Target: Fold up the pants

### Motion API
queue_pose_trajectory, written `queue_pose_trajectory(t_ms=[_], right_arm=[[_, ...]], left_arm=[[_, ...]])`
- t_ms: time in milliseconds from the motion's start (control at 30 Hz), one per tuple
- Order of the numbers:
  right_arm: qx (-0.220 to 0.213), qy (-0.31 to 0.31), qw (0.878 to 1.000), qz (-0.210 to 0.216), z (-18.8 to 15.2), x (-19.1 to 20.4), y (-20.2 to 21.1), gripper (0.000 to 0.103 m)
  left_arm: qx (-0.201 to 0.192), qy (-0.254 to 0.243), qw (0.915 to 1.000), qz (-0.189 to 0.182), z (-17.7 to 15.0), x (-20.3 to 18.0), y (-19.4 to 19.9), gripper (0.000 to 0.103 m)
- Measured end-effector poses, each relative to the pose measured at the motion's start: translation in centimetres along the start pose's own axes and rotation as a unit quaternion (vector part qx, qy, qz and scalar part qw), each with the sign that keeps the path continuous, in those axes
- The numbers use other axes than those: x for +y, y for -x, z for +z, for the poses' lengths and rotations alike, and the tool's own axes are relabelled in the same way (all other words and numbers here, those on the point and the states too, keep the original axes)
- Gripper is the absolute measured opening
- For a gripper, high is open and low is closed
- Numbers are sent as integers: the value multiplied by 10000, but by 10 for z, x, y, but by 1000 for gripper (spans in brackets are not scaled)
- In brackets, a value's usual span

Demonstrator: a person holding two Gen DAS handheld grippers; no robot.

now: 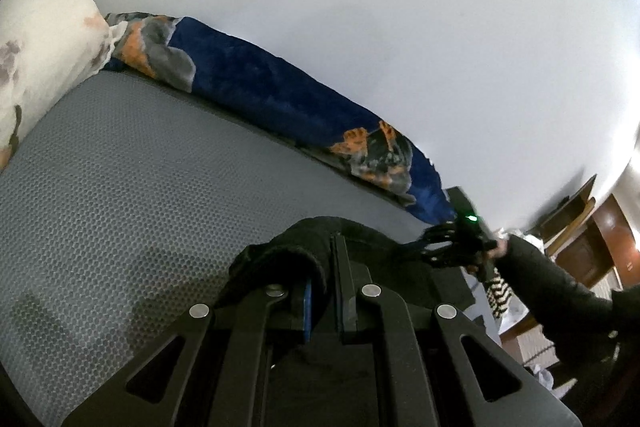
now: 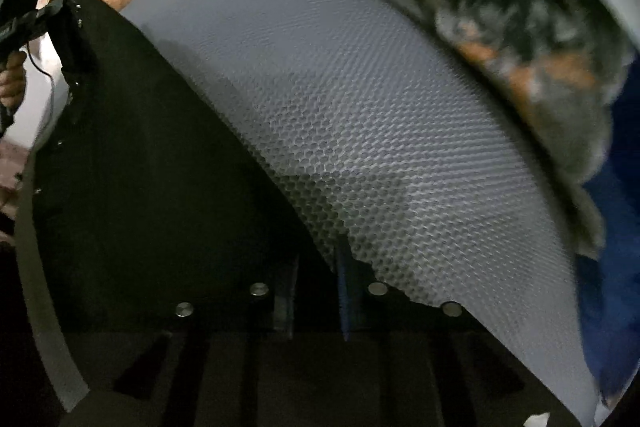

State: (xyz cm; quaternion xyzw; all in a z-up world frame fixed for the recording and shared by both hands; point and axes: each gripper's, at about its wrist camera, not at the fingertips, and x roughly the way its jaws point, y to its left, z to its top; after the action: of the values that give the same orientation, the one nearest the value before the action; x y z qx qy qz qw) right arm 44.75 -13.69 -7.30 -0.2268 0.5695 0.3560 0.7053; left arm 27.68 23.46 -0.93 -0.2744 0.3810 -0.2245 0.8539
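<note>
The black pants [image 1: 304,251] are held up over a grey honeycomb-textured bed surface [image 1: 120,187]. My left gripper [image 1: 324,267] is shut on a bunched edge of the pants. The right gripper [image 1: 444,247] shows at the right of the left wrist view, shut on the other end of the same edge. In the right wrist view the pants [image 2: 140,167] hang as a wide dark sheet from my right gripper [image 2: 316,267] across to the left gripper [image 2: 68,23] at the far left. The fingertips are partly hidden by cloth.
A blue blanket [image 1: 280,99] with orange and grey print lies along the bed's far edge by a white wall [image 1: 360,7]. A floral pillow [image 1: 40,47] lies at the left end. Wooden furniture [image 1: 592,239] stands off the bed at right.
</note>
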Motion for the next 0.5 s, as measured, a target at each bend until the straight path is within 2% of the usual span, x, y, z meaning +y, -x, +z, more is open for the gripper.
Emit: queue_pose_trajectory(t_ms=[167,300,500], right_arm=[[-377,-100,9944,-983,-20,42,41,10],[-699,-374,9856,-1495,-51,81,81,9],[-1151,-874,9768,-1583,-102,146,120,6]], left_arm=[[93,-117,9998,136,-1,-2,5,8],[181,-398,9989,178,-7,-13,23,8],[374,-797,9961,76,-42,-30,68,8]])
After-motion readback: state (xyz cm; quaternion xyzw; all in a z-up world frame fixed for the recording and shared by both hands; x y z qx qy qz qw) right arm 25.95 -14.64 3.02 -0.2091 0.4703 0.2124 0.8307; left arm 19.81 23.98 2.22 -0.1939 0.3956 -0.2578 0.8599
